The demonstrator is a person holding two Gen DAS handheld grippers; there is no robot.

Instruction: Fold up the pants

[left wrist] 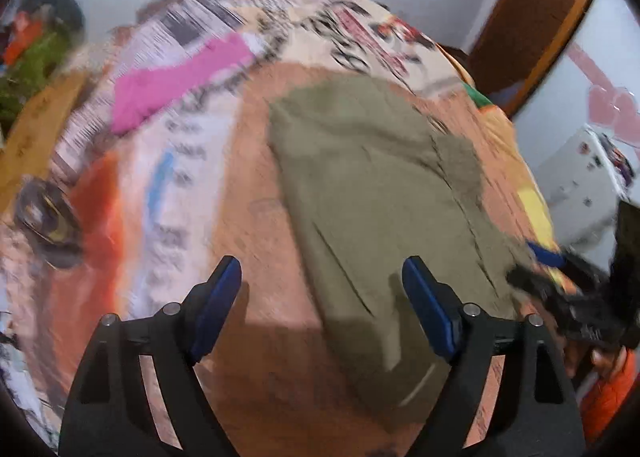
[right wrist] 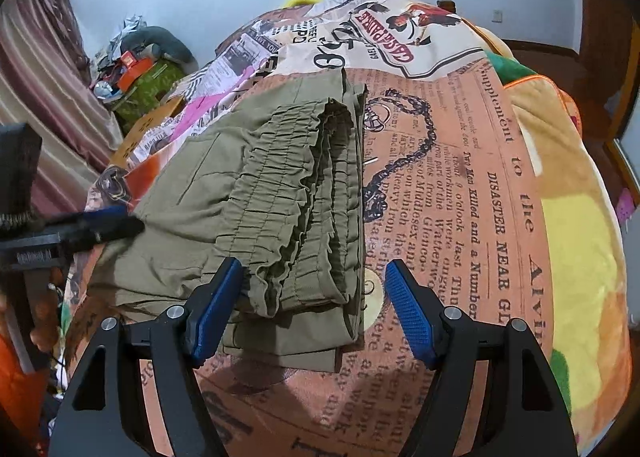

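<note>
Olive-green pants (right wrist: 276,193) lie folded in layers on a bed covered with a newspaper-print sheet (right wrist: 460,185). Their gathered elastic waistband faces my right gripper (right wrist: 314,281), which is open and empty just above the near waistband edge. In the blurred left wrist view the pants (left wrist: 372,193) lie flat as a long folded strip. My left gripper (left wrist: 322,277) is open and empty, hovering over the strip's near end. The other gripper shows at that view's right edge (left wrist: 560,289), and the left one shows at the left of the right wrist view (right wrist: 96,227).
A pink cloth (left wrist: 180,77) lies on the sheet beyond the pants. A yellow and orange plush blanket (right wrist: 580,217) covers the bed's right side. Clutter on a green cloth (right wrist: 140,69) and a curtain (right wrist: 36,105) stand at the left. A wooden door frame (left wrist: 536,17) is at the far right.
</note>
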